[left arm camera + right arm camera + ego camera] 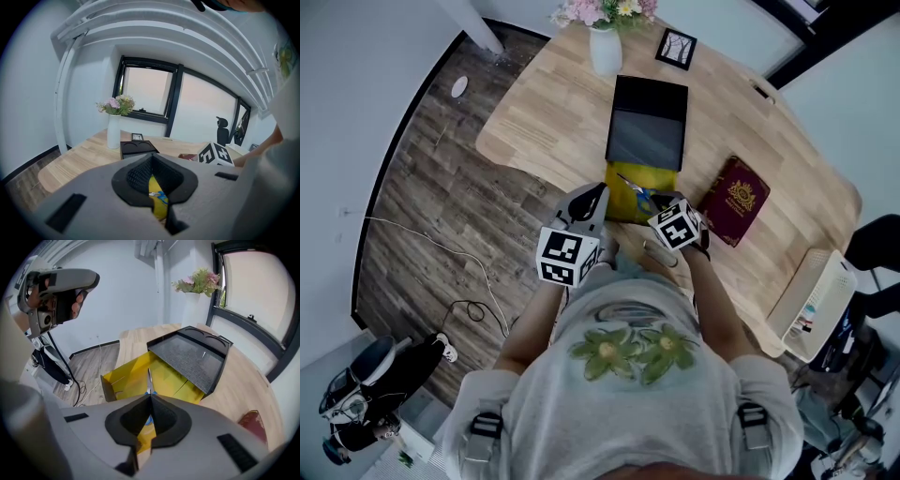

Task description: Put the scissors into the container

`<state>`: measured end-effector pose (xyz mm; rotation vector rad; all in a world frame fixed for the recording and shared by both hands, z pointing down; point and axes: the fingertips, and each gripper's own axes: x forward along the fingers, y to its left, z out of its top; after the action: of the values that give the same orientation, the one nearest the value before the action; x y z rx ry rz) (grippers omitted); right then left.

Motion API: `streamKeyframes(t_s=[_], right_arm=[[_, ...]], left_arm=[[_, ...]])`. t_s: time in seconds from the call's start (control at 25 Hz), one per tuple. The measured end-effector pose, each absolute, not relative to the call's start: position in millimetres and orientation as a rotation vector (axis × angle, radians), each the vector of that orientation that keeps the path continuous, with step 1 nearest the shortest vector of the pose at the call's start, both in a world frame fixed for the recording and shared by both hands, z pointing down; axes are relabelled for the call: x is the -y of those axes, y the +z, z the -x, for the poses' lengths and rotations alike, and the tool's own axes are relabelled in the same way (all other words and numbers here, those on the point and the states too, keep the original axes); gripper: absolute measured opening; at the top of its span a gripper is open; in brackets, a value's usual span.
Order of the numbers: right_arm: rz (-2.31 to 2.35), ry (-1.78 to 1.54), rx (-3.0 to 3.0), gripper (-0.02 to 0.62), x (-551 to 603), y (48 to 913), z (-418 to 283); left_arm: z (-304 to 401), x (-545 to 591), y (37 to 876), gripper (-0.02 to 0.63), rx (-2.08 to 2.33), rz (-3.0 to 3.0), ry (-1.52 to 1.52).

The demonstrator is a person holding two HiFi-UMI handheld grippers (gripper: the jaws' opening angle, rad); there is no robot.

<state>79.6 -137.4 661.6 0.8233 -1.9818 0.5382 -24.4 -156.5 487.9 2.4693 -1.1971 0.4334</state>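
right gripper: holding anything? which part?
Scissors, pinched in the right gripper at the blue handle end, with the blade sticking out ahead over the yellow box.

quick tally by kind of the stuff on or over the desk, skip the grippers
vase of flowers: 1
picture frame: 1
open black and yellow box: 1
scissors: 1
maroon book: 1
total: 5
white rack at the right edge not counted: unclear whether it stands on the desk

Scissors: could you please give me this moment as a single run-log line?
right gripper: shut on scissors | scissors: blade pointing toward open yellow container | placed: not yet
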Motion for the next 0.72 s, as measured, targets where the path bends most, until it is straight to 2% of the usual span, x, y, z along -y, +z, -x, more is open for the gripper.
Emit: streamKeyframes(t_s=[0.72], right_arm=[[-1.012,0.514,2.112,0.005,122.0,599.0,-81.1]], left_arm=[[27.4,122.9,482.9,0.008,1.19,-2.499,0.425]])
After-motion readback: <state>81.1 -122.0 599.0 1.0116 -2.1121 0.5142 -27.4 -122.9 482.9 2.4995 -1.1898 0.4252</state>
